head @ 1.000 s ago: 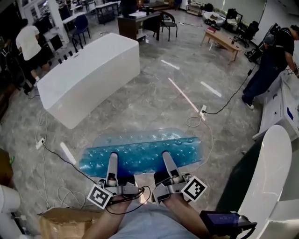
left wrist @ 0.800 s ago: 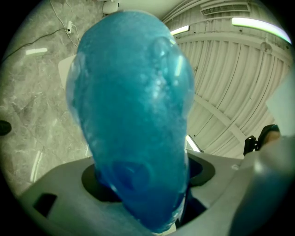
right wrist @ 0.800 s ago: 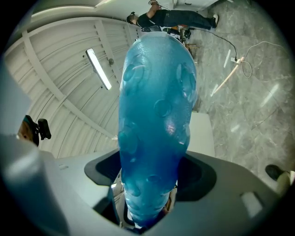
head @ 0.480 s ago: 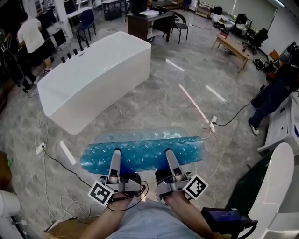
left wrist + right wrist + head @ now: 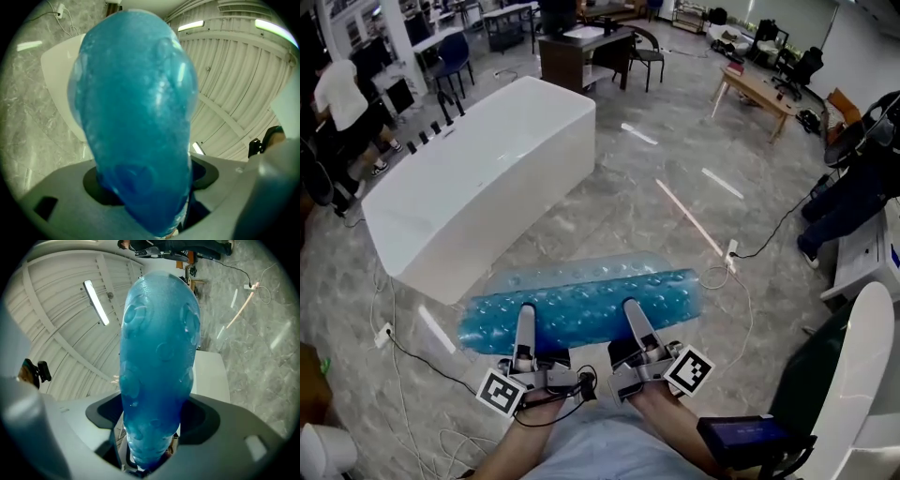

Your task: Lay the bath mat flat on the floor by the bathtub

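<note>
Both pairs of jaws are clenched on the near long edge of the blue bath mat (image 5: 591,302), with the left gripper (image 5: 525,317) and the right gripper (image 5: 628,311) side by side. The mat spreads crosswise above the grey floor (image 5: 666,202), just in front of the white bathtub (image 5: 478,178).

Dark desk (image 5: 578,49) and chair (image 5: 648,49) stand at the back; wooden table (image 5: 759,90) to their right.

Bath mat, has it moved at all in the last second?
Yes. The bath mat has come nearer the bathtub; the strip of floor between them is narrower now.
</note>
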The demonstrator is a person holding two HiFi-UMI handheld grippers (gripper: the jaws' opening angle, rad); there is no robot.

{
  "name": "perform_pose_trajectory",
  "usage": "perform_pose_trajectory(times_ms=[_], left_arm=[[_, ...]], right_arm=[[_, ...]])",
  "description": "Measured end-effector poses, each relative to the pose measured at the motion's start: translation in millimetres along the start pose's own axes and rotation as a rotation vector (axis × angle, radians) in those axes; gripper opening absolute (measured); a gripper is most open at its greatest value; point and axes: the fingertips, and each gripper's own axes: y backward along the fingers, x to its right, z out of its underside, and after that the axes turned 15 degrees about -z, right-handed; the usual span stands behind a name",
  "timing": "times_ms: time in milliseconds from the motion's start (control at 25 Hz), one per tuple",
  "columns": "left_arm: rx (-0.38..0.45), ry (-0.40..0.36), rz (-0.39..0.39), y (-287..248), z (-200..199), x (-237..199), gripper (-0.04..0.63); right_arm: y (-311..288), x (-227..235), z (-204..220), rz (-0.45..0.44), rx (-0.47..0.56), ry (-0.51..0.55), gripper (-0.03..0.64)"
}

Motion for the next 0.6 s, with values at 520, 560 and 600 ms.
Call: perform_pose_trajectory(times_ms=[520, 560, 600], left_arm=[[-0.101, -0.018, -0.082, -164, 7, -37, 0.350], [-0.111, -0.024, -0.088, -183, 11, -39, 0.350], [-0.120, -0.031, -0.090, -203, 15, -39, 0.350]], right_arm=[[-82, 102, -82, 0.080, 0.096, -0.036, 0.350], [-91, 111, -95, 0.083, 0.105, -0.037, 0.350], [-100, 119, -109, 0.084, 0.111, -0.037, 0.350]])
